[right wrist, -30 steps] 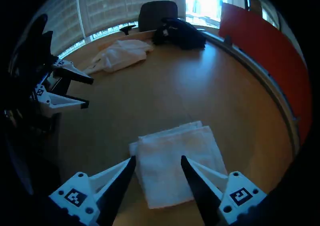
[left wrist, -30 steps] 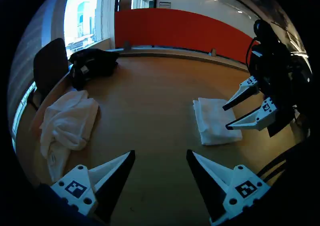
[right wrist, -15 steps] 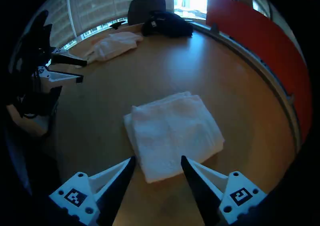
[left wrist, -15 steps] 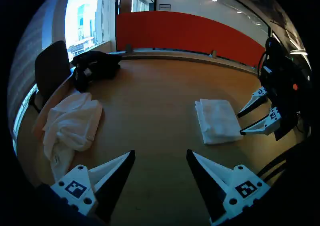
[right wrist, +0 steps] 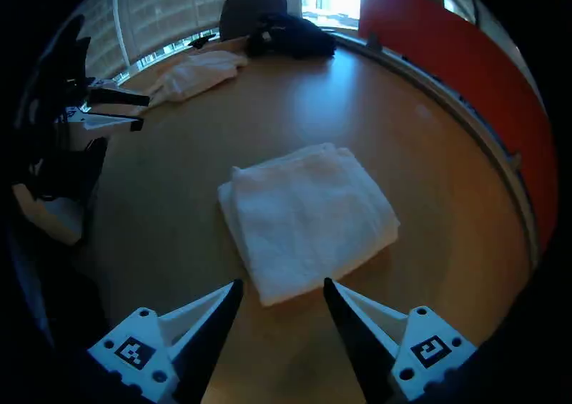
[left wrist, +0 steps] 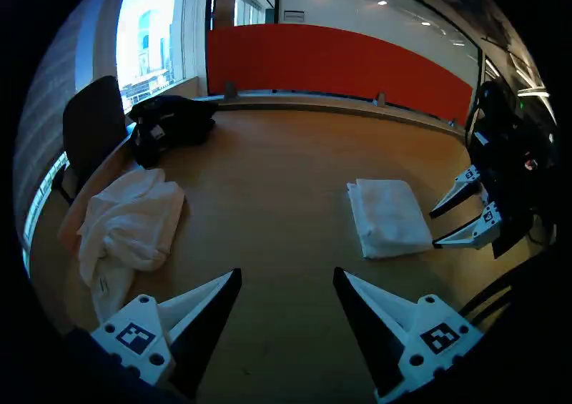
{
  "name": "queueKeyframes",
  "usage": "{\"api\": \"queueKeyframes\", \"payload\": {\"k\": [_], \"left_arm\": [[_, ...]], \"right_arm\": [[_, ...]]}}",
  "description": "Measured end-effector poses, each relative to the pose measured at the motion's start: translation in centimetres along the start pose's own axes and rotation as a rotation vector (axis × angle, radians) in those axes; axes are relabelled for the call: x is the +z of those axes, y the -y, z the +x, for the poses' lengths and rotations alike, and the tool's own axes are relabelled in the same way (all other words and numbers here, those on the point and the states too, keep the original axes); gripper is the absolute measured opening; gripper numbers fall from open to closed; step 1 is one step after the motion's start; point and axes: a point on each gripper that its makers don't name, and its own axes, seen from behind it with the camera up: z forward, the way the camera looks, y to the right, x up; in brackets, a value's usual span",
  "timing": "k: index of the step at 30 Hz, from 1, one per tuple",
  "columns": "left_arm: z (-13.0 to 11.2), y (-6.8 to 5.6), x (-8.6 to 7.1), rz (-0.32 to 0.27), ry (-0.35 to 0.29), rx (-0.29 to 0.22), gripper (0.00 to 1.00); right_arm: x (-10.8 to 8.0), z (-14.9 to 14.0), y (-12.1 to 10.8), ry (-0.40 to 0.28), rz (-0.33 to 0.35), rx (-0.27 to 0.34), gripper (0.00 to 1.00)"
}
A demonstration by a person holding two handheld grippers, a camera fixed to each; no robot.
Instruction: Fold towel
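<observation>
A white towel [right wrist: 307,218] lies folded into a neat rectangle on the wooden table [right wrist: 400,125]; in the left gripper view the same folded towel [left wrist: 386,217] sits to the right of centre. My right gripper [right wrist: 282,289] is open, its tips just short of the towel's near edge, nothing between them. My left gripper [left wrist: 286,279] is open over bare table. The right gripper [left wrist: 435,229] also appears at the far right of the left gripper view, beside the towel. The left gripper [right wrist: 143,112] appears at the left edge of the right gripper view.
A crumpled white towel [left wrist: 129,225] lies at the table's left end, near a black bag [left wrist: 171,118] and a dark office chair [left wrist: 89,125]. A red partition [left wrist: 336,61] runs along the table's far edge. Windows stand behind the chair.
My right gripper has drawn back from over the folded towel, which now lies fully in front of its tips. The left gripper has barely moved.
</observation>
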Motion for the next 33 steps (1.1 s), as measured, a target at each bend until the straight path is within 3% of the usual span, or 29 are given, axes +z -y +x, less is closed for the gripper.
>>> {"api": "queueKeyframes", "payload": {"k": [16, 24, 33], "left_arm": [[-0.3, 0.0, -0.2, -0.002, 0.004, 0.003, 0.95], [-0.2, 0.0, -0.2, -0.005, 0.003, 0.002, 0.95], [-0.1, 0.1, -0.1, -0.008, 0.004, 0.007, 0.95]], "right_arm": [[1.1, -1.6, 0.5, 0.007, -0.027, 0.057, 0.83], [1.3, -2.1, -0.1, 0.024, -0.061, 0.075, 0.58], [1.1, -2.6, -1.2, 0.031, -0.104, 0.087, 0.37]]}}
